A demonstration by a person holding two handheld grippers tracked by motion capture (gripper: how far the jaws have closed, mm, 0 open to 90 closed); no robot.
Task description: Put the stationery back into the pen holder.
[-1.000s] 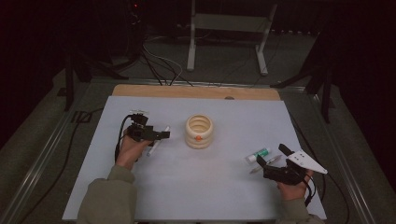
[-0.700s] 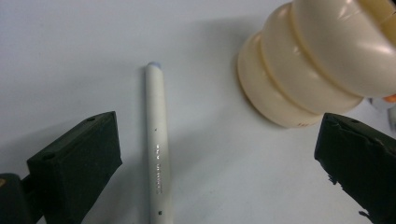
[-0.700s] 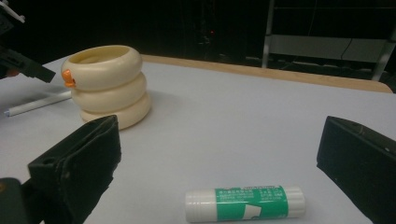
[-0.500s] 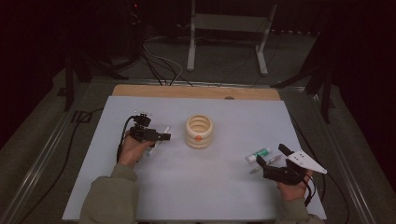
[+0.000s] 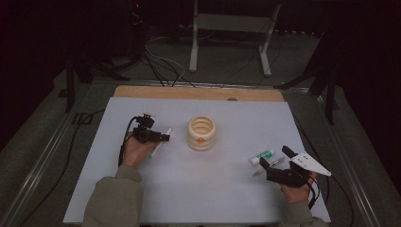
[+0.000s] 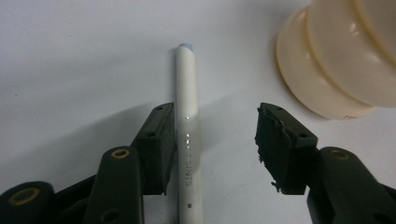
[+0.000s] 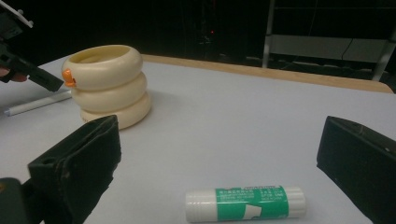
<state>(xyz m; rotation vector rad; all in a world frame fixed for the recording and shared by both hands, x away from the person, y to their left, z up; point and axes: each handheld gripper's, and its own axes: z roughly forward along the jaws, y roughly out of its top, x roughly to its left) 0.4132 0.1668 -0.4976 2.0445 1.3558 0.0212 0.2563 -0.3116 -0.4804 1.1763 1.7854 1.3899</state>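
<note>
Closing in since the earlier frame, the left tongs (image 5: 163,137) have just been narrowing around one white pen (image 5: 160,143); the right tongs (image 5: 268,165) keep their place.

High view: pen lies on the surface (image 5: 227,189) left of one cream ringed holder (image 5: 201,133); one green glue stick (image 5: 261,156) lies right.
Left gripper view: one pad touches the pen (image 6: 188,135), the other stands apart, so no grip yet; lifting is left.
Right gripper view: tongs wide, glue stick (image 7: 246,203) untouched between them.

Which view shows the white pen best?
The left gripper view: the white pen lies lengthwise between the jaws, printing visible. The high view shows a thin sliver; the right gripper view only its far end.
</note>
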